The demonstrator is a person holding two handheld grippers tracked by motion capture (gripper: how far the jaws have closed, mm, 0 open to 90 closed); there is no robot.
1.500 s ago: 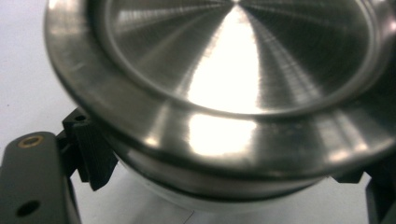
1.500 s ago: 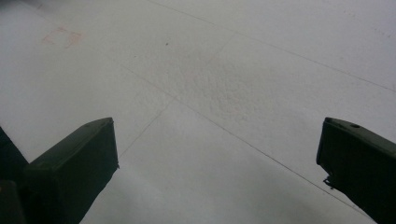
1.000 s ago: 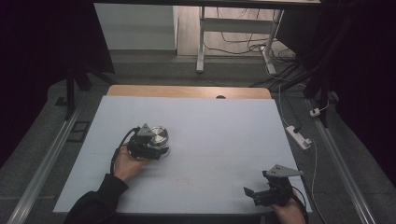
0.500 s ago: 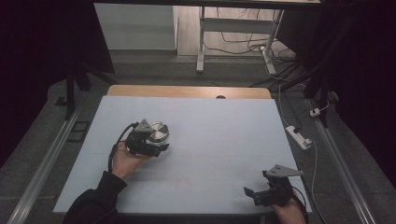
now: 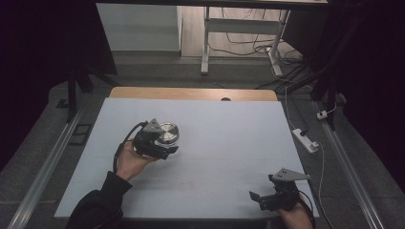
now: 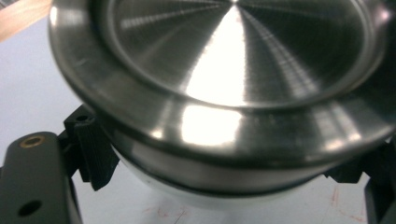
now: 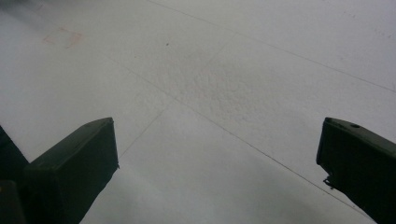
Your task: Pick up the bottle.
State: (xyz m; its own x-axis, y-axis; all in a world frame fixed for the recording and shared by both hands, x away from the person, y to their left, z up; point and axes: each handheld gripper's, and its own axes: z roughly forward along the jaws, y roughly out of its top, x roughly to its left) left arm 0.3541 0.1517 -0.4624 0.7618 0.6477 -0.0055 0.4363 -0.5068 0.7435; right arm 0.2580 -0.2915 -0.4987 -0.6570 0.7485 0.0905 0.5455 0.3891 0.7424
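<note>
A round, polished metal container (image 5: pixel 168 132) sits clamped in the left tool (image 5: pixel 160 143) above the left half of the pale worktop (image 5: pixel 224 143), the tool's jaws closed against its sides. From the high view the container is a small silvery disc at the tool's tip, with the person's left hand (image 5: pixel 130 160) wrapped around the tool body and a dark sleeve (image 5: pixel 98 205) coming in from the near edge. The left gripper view brings it close: the container (image 6: pixel 224 93) shows a broad brushed rim, a shallow dished top with a bright glare down its middle, and a pale lower band; the ribbed black pads (image 6: pixel 95 149) press against its side just under the rim, and faint red marks on the worktop show below it.

Well apart, at the near right corner of the worktop, the right tool (image 5: pixel 265 198) lies low in the person's right hand (image 5: pixel 293 217), its jaws spread wide with nothing between them. The right gripper view shows both black jaws far apart over bare, lightly textured worktop (image 7: pixel 224 93) crossed by thin lines. Beyond the worktop's far wooden edge (image 5: pixel 191 93), the high view takes in a white power strip (image 5: pixel 303 139) on the floor to the right and cables (image 5: pixel 243 40) trailing under a white frame.
</note>
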